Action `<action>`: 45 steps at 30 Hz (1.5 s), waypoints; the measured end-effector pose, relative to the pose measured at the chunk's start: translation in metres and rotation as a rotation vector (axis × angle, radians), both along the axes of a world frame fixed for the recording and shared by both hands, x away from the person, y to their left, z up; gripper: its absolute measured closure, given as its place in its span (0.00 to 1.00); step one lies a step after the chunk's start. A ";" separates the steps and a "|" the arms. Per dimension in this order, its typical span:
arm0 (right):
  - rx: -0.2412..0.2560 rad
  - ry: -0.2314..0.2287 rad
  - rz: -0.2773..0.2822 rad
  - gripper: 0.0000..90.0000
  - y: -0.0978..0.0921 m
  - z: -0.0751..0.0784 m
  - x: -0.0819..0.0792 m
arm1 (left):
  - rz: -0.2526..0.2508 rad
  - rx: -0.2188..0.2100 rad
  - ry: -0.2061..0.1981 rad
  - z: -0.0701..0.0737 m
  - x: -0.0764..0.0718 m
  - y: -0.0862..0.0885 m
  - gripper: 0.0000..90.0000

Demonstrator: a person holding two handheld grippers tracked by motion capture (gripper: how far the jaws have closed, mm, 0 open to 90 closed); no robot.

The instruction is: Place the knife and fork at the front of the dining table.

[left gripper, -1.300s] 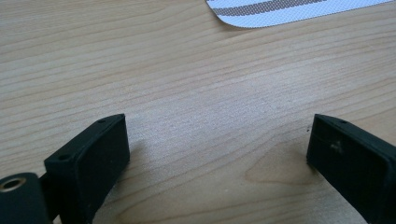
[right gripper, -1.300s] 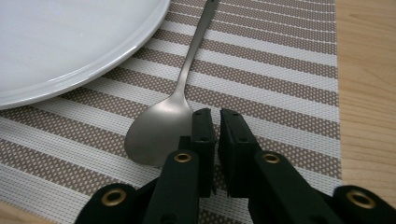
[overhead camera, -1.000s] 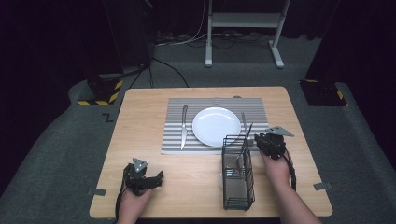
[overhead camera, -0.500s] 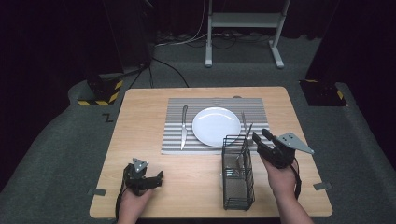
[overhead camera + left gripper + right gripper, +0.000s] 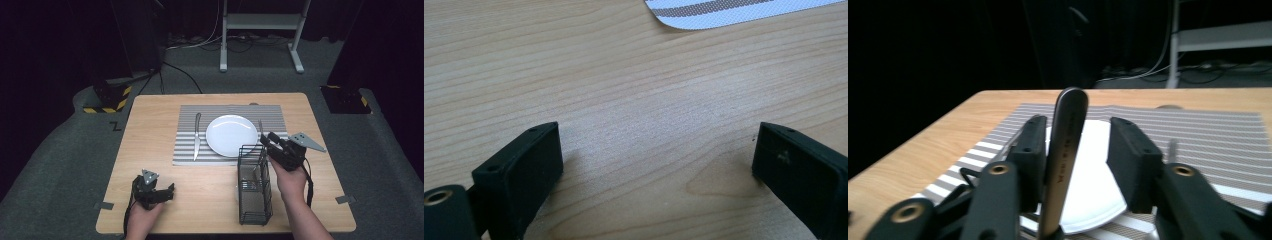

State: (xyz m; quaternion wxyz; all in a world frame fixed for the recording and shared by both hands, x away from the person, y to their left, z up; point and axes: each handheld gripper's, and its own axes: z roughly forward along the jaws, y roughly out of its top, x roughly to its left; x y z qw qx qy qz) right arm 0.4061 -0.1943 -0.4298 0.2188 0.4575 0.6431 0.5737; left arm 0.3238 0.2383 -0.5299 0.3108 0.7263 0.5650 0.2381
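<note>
Cutlery is the business here: a steel utensil handle [image 5: 1064, 155] stands upright between the right tongs [image 5: 1075, 160], its rounded end topping the jaws. In the right gripper view the jaws flank the handle closely, one nearly against it and the other with a slim gap, so the tongs are apart and closing in rather than clamped. The handle rises from the black wire caddy [image 5: 254, 185], which sits at about 5 o'clock on the surface [image 5: 150, 135], just in front of the placemat's near edge. Keeping the utensils upright in the caddy leaves their handles free to be pinched from above, which is likely why the right tongs [image 5: 266, 141] come in over the caddy's far rim.

The striped placemat [image 5: 185, 150] lies at the centre toward 12 o'clock, with the white plate [image 5: 231, 135] in its middle. A knife [image 5: 197, 135] lies at 9 o'clock of the plate and a fork [image 5: 260, 127] at 3 o'clock, the usual place setting, so the piece being taken probably belongs beside them.

The left tongs [image 5: 159, 192] rest at 7 o'clock, well apart from the caddy, jaws wide open over bare wood in the left gripper view [image 5: 656, 160], seemingly parked out of the way.
</note>
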 end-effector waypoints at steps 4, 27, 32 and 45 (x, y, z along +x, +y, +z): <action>0.025 0.002 0.034 0.83 0.000 0.000 -0.002 | 0.000 0.000 0.000 0.000 0.000 0.000 0.07; 0.039 -0.175 0.126 0.96 0.016 0.042 -0.054 | 0.000 0.000 0.000 0.000 0.000 0.000 0.07; -0.003 -0.249 0.113 0.96 0.020 0.055 -0.062 | 0.000 0.000 0.000 0.000 0.000 0.000 0.07; 0.022 -0.287 0.080 0.96 0.012 0.073 -0.059 | 0.000 -0.001 0.000 0.000 0.000 0.000 0.07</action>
